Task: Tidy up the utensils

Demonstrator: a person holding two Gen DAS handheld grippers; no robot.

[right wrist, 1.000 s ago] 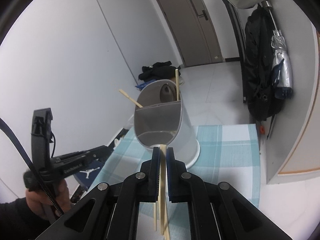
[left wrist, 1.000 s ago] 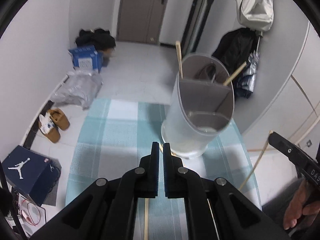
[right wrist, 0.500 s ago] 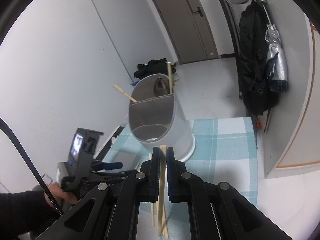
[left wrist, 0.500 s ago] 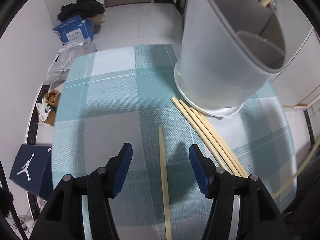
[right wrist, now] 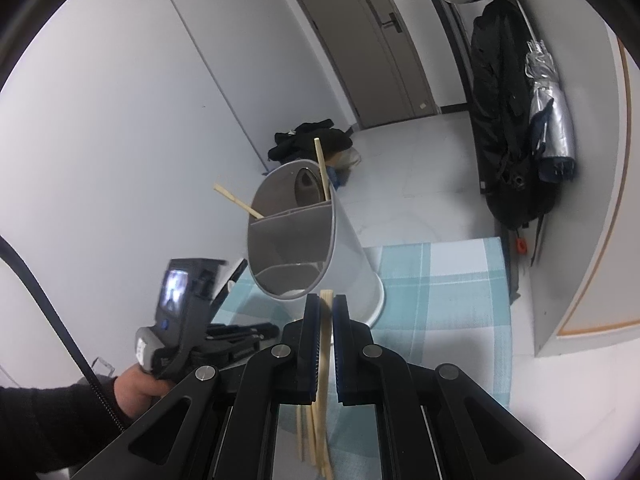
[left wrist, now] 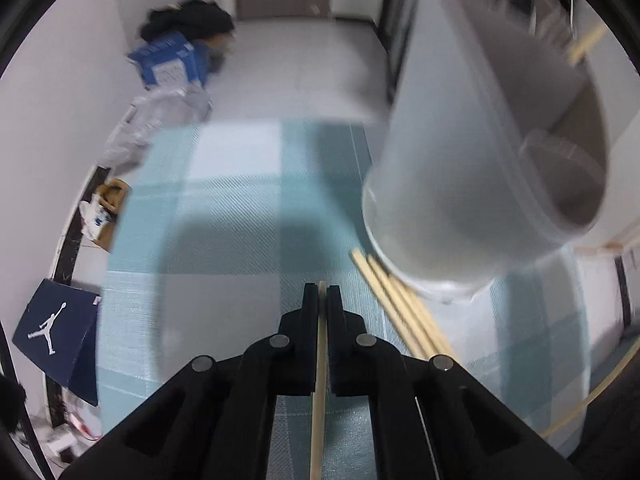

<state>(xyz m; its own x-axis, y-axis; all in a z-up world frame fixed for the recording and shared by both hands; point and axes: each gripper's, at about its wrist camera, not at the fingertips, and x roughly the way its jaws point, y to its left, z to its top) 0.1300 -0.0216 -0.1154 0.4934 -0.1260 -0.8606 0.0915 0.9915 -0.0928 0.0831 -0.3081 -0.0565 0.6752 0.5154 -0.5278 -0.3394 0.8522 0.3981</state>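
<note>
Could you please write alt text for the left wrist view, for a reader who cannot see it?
The left gripper is shut on a single chopstick above a teal checked tablecloth. To its right, more loose chopsticks lie against the base of a tall grey utensil holder; the picture is blurred.

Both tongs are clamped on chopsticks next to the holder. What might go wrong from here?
1. The left tongs pinch their chopstick right at its end, so it may pivot or slip when lifted.
2. The holder stands close by, with loose chopsticks against its base; a swing may knock either.
3. The right tongs also grip their chopstick by its tip.
</note>
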